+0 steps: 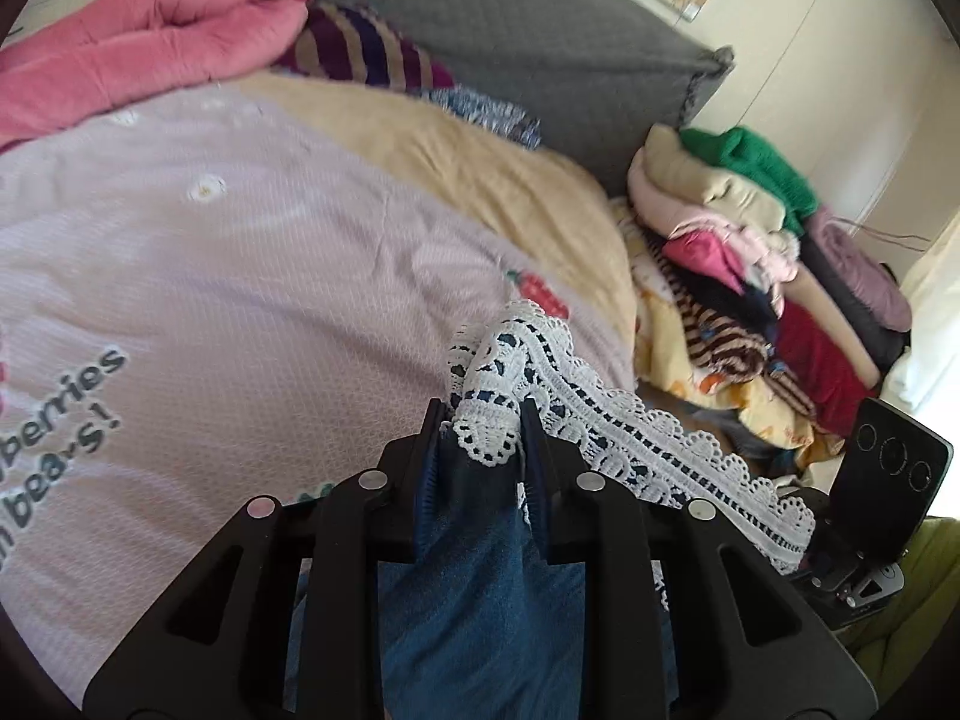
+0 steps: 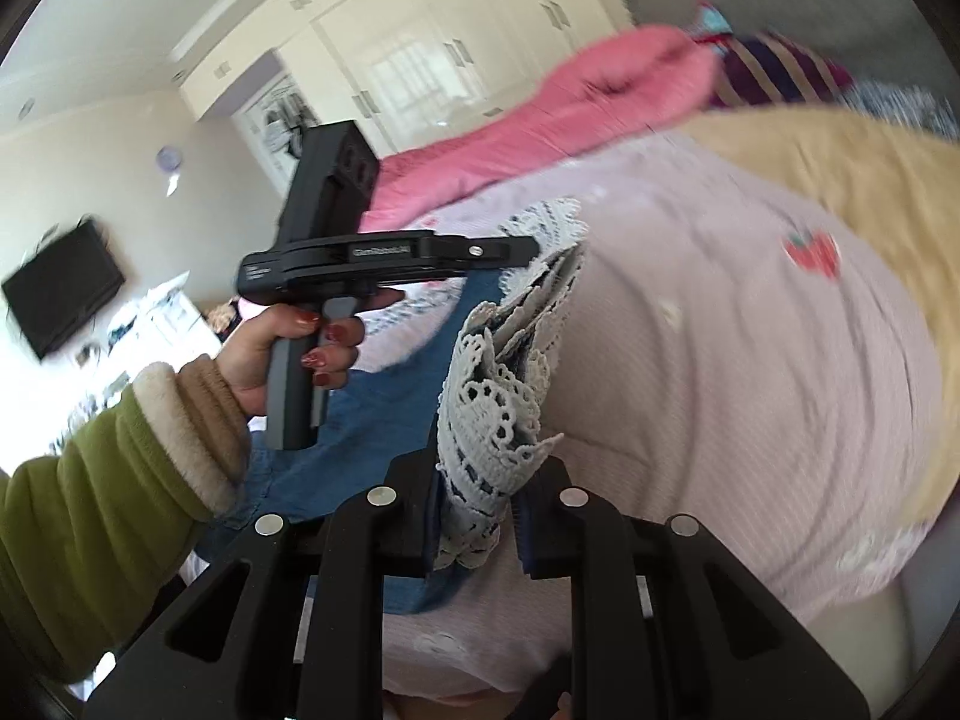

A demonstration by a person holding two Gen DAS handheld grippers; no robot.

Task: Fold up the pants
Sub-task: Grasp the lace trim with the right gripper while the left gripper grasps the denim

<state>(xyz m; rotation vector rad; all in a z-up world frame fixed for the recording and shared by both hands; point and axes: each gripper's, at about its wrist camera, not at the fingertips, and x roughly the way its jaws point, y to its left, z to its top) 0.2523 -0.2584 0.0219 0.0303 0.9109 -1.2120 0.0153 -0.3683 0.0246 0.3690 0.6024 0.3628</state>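
1. Two grippers pinch one garment: the left gripper (image 1: 483, 441) has its jaws pressed on the white lace hem (image 1: 600, 420) of the blue pants (image 1: 480, 600).
2. Right gripper (image 2: 480, 510): jaws pressed on bunched lace at 12 o'clock.
3. Pants hang over the pink bedspread (image 1: 240, 270) on the bed.
4. Left hand (image 2: 282, 348) grips its handle at 10 o'clock in the right wrist view.
5. Clothes pile (image 1: 738, 252) at 2 o'clock in the left wrist view.
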